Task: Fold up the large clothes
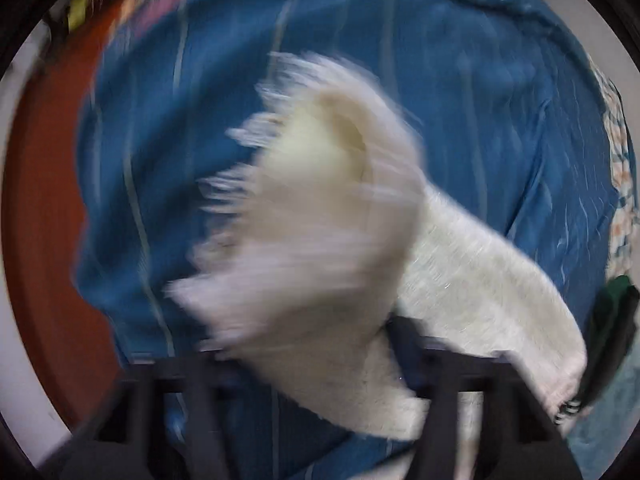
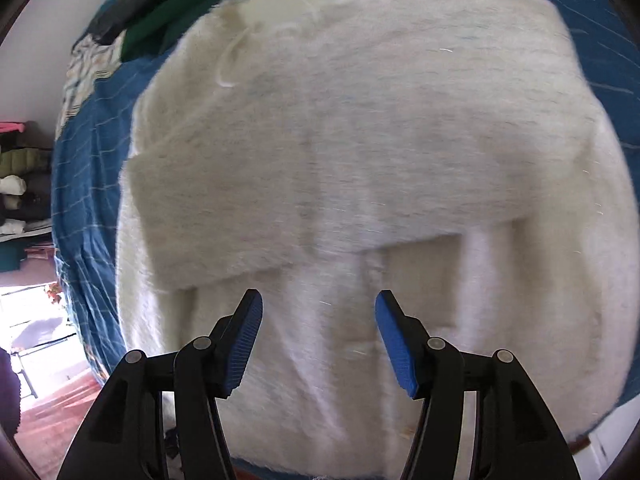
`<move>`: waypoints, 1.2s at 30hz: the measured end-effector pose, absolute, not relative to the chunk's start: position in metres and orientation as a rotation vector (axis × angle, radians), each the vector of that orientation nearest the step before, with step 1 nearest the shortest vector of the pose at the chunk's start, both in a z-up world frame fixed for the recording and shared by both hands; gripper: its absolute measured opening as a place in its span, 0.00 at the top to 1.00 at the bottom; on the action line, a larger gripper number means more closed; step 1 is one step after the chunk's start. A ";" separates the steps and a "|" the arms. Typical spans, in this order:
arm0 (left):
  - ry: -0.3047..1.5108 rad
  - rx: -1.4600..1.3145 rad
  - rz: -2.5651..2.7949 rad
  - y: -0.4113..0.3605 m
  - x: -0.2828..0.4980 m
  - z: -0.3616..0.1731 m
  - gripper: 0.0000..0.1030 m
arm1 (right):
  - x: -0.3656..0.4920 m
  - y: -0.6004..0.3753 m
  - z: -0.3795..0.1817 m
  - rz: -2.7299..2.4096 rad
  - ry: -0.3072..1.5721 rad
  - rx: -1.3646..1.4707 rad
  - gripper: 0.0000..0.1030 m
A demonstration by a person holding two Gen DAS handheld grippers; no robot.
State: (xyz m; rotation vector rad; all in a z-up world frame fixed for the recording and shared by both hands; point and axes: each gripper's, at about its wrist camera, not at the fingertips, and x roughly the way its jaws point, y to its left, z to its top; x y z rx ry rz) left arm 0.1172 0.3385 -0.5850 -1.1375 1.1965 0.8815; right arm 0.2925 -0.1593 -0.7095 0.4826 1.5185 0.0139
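Right wrist view: the right gripper [image 2: 319, 320] hangs with jaws apart and empty over the cream sweater [image 2: 360, 152], spread on the blue bedsheet [image 2: 86, 184], its folded band running crosswise just ahead. The left gripper [image 1: 320, 368] seems clamped on a fringed sweater portion [image 1: 312, 216] (blurred, fingertips hidden), so it is nearer.

White sweater [image 2: 360, 140] on blue bedspread [image 1: 460, 100]

White fuzzy garment [image 2: 360, 140] fills the space ahead of the right tool [image 2: 319, 320]; blue bedsheet [image 1: 480, 100] lies bare beyond.
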 end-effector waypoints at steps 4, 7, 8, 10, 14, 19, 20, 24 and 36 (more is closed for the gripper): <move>1.086 -0.901 0.811 0.363 0.161 -0.541 0.84 | 0.323 -0.113 -0.700 0.080 1.481 0.430 0.41; 1.005 -0.786 0.733 0.389 0.198 -0.507 0.84 | 0.353 -0.087 -0.708 0.112 1.471 0.453 0.65; 0.990 -0.764 0.712 0.393 0.208 -0.500 0.84 | 0.365 -0.075 -0.720 0.132 1.491 0.458 0.73; 0.967 -0.691 0.664 0.400 0.232 -0.487 0.84 | 0.381 -0.053 -0.750 0.145 1.582 0.453 0.74; 0.958 -0.539 0.594 0.382 0.269 -0.468 0.84 | 0.400 -0.031 -0.761 0.118 1.664 0.329 0.74; 0.920 -0.315 0.538 0.332 0.277 -0.435 0.84 | 0.381 -0.062 -0.701 -0.058 1.523 0.098 0.22; 0.917 -0.258 0.524 0.319 0.280 -0.428 0.84 | 0.376 -0.073 -0.692 -0.108 1.491 0.040 0.18; 0.906 -0.123 0.462 0.267 0.288 -0.415 0.85 | 0.358 -0.113 -0.679 -0.228 1.425 -0.052 0.18; 0.979 0.000 0.153 0.030 0.308 -0.410 0.85 | 0.335 -0.247 -0.686 -0.226 1.416 0.156 0.18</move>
